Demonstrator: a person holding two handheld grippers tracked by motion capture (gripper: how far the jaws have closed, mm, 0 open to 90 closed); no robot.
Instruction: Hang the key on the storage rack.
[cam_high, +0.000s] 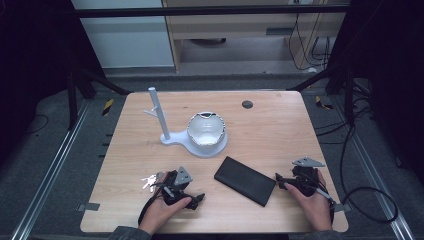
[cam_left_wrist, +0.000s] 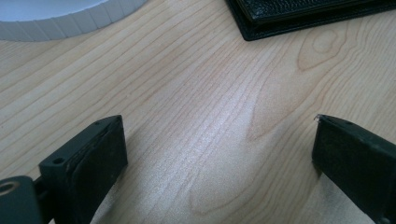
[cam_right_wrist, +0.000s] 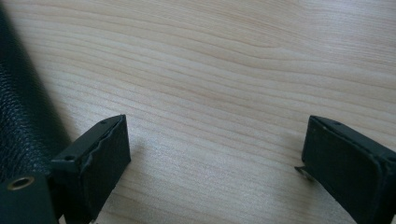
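A black leather wallet (cam_high: 245, 180) lies flat and slanted at the table's front middle. My left gripper (cam_high: 196, 200) rests low on the wood to its left, jaws open. In the left gripper view, my left gripper (cam_left_wrist: 218, 125) has bare wood between its jaws, with the wallet (cam_left_wrist: 299, 14) ahead at upper right. My right gripper (cam_high: 281, 181) sits just off the wallet's right end, open. In the right gripper view, my right gripper (cam_right_wrist: 215, 123) is empty and the wallet (cam_right_wrist: 21, 116) lies beside its left jaw. A bunch of silver keys (cam_high: 150, 181) lies by the left hand.
A white stand (cam_high: 167, 137) with an upright post (cam_high: 158, 112) and a white bowl (cam_high: 205, 129) on its round base sits mid-table; its base edge (cam_left_wrist: 60, 21) is in the left gripper view. A small dark disc (cam_high: 247, 104) marks the far side. Cables (cam_high: 370, 200) trail off right.
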